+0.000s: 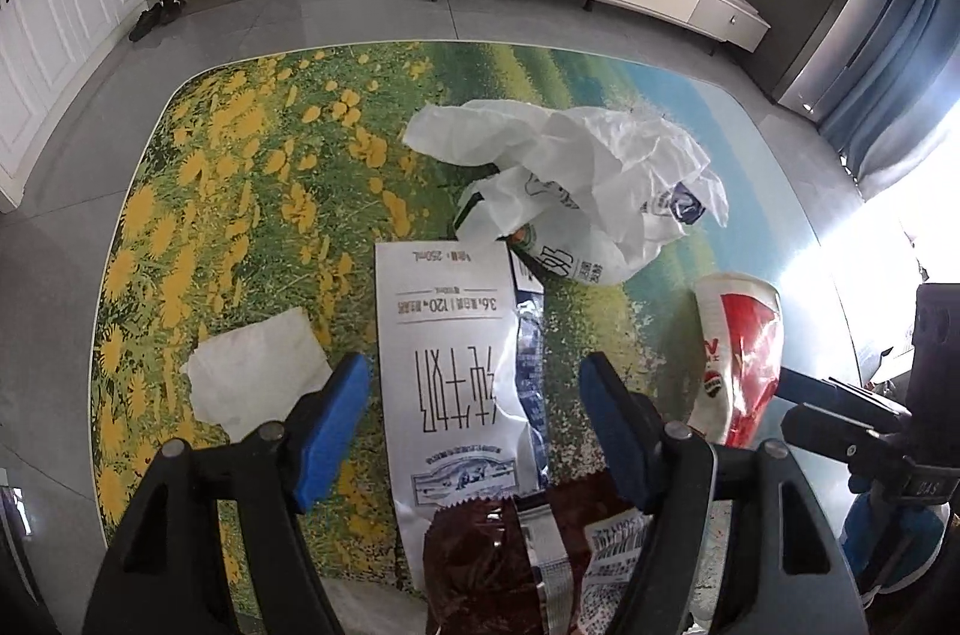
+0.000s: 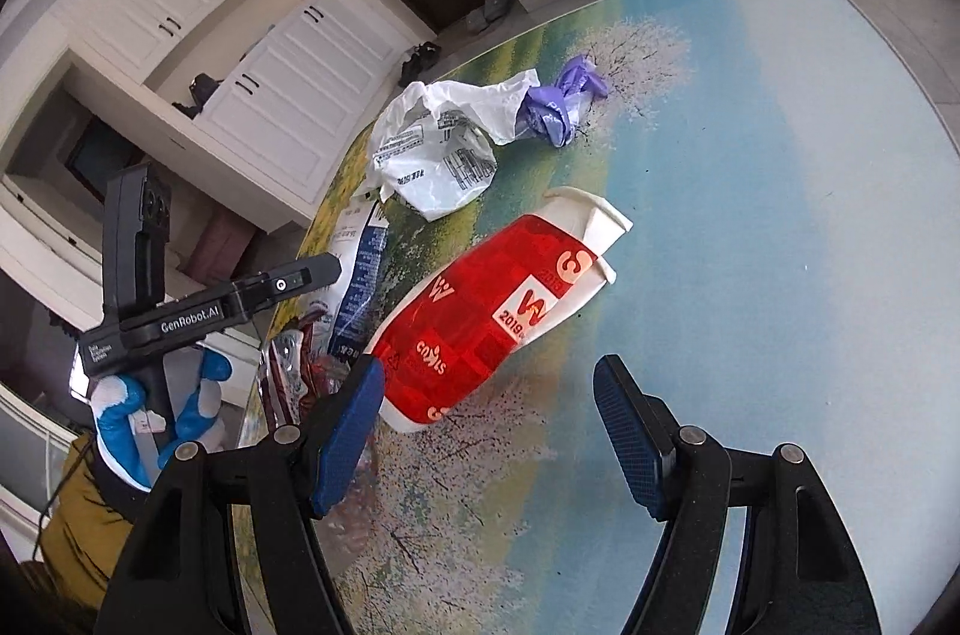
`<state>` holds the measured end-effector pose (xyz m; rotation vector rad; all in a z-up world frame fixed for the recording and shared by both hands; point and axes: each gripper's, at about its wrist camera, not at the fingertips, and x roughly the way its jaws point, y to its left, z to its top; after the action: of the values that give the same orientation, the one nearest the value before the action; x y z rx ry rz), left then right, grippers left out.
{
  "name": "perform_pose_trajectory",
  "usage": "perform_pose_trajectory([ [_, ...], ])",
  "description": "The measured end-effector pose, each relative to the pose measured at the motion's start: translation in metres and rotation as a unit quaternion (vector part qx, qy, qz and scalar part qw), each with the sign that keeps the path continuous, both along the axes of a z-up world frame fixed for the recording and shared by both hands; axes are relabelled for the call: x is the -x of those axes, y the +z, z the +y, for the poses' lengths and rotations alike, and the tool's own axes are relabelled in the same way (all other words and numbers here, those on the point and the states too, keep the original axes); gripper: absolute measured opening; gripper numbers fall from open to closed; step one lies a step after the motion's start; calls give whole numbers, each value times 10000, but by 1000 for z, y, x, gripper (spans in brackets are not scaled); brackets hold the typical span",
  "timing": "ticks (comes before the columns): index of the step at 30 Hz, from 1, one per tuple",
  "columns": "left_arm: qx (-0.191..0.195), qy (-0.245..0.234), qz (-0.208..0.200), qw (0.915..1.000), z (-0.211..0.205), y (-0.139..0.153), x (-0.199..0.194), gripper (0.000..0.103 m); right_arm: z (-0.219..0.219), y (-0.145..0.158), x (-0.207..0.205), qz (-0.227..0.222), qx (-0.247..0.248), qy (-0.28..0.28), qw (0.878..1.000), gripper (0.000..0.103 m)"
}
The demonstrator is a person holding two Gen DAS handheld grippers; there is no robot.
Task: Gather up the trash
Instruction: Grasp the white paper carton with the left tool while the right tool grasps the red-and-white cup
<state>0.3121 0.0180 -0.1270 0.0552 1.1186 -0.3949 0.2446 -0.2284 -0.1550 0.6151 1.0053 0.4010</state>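
Now both tools gape, nothing gripped: left tool [image 1: 474, 383] straddles carton [image 1: 447, 371], right tool [image 2: 489, 383] faces cup [image 2: 486, 317], ready to pinch.

On the table [image 1: 198, 167] we see a carton [image 1: 447, 365] lying between a napkin [image 1: 258, 365] at left and a cup [image 1: 741, 353] at right, a bag [image 1: 588, 179] behind, a wrapper [image 1: 510, 557] in front.
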Motion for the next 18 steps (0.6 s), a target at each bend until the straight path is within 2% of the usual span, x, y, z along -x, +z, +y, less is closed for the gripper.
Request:
perform_pose_trajectory([
  [10,19,-24,243,9997,-4,-17,-11,71,9,-8,-39,307,-440,-272,9982,69],
  [13,39,-14,264,9996,-4,-20,-12,70,15,-12,-47,426,-439,-266,9978,51],
  [17,83,-44,304,9995,-4,-24,-12,51,18,-16,-51,395,-733,-224,9963,38],
  [18,106,-62,308,9995,-3,-25,-11,50,17,-16,-49,360,-788,-216,9960,34],
])
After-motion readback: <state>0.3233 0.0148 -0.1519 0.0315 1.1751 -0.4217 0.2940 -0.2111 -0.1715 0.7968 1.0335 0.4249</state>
